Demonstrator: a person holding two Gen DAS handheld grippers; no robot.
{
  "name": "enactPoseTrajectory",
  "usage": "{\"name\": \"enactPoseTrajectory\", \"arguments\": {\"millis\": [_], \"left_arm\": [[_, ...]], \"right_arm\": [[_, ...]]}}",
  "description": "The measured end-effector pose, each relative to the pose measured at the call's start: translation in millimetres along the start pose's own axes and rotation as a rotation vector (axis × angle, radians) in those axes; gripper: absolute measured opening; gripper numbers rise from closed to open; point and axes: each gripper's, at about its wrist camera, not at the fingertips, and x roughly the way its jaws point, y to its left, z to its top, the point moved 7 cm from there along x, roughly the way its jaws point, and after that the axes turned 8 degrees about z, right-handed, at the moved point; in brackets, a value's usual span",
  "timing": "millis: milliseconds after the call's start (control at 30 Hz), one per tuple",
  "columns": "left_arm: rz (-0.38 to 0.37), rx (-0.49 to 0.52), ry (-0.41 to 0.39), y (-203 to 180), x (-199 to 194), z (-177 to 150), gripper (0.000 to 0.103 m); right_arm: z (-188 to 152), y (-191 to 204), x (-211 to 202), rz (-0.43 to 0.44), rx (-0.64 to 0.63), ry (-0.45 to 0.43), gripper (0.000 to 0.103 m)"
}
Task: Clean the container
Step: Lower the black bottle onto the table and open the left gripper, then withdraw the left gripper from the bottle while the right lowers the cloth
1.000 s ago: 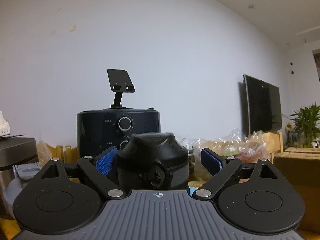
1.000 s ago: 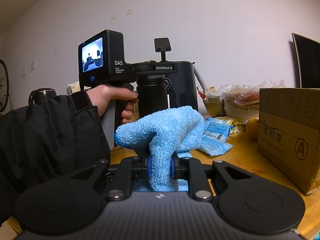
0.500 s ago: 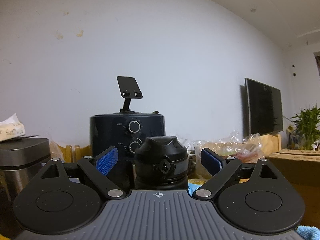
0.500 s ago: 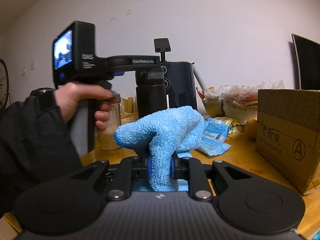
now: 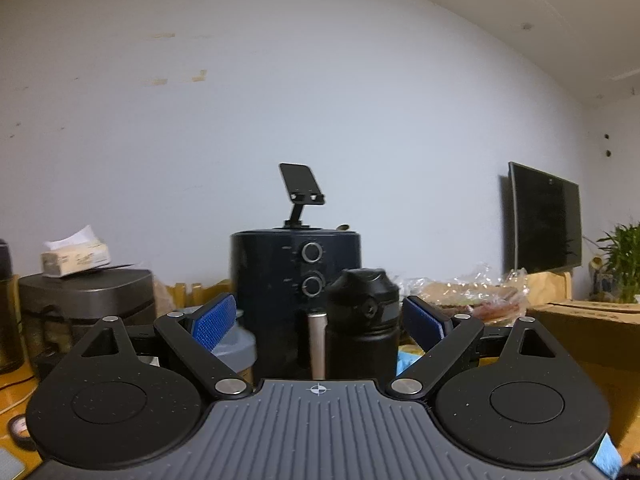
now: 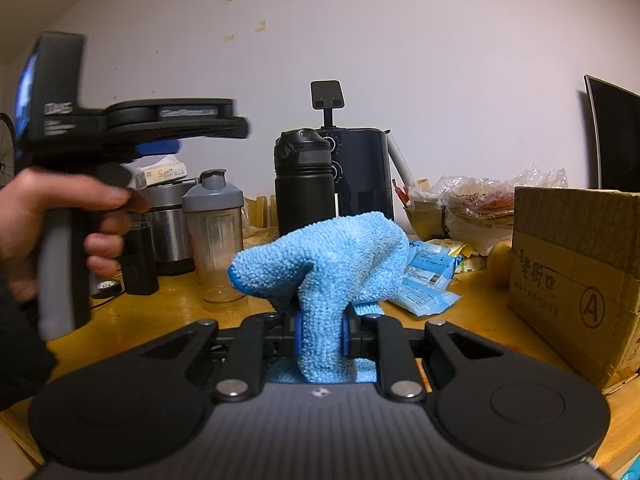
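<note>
The black bottle (image 6: 304,184) stands upright on the bench (image 6: 168,312), its long axis vertical and its domed cap on top, just in front of the dark air fryer (image 6: 360,172), which serves here as the landmark. The left gripper (image 5: 318,320) is released, its blue pads spread wide and clear of the bottle (image 5: 362,328), which sits apart, ahead of them. The right gripper (image 6: 320,338) is clenched on a blue cloth (image 6: 324,264), whose bunched top folds over in front of the bottle's base.

Only the right wrist view shows the hand (image 6: 60,216) gripping the left tool's handle, a clear shaker cup (image 6: 218,236) left of the fryer, and a cardboard box (image 6: 576,272) well right of it. Only the left wrist view shows a potted plant (image 5: 622,260) far right of the fryer.
</note>
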Motion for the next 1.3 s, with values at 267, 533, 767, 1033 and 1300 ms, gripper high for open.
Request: {"name": "enactPoseTrajectory", "arguments": {"millis": [267,533,767,1033,1300], "left_arm": [[0.032,0.006,0.007,19.0,-33.5,-5.7,0.099],[0.138,0.017,0.061,38.0,-62.7,-23.6,0.100],[0.283,0.083,0.119,53.7,-76.8,-38.2,0.103],[0.325,0.107,0.160,63.7,-84.9,-47.6,0.103],[0.325,0.103,0.269,68.0,-82.8,-57.6,0.103]], "right_arm": [[0.8,1.5,-5.0,-0.003,-0.006,-0.003,0.014],[1.5,4.6,-9.9,-0.002,-0.011,-0.009,0.015],[2.2,7.4,-12.7,-0.002,-0.016,-0.011,0.015],[2.4,11.8,-9.8,0.011,-0.017,0.021,0.014],[12.9,11.7,-0.6,0.024,-0.010,0.146,0.014]]}}
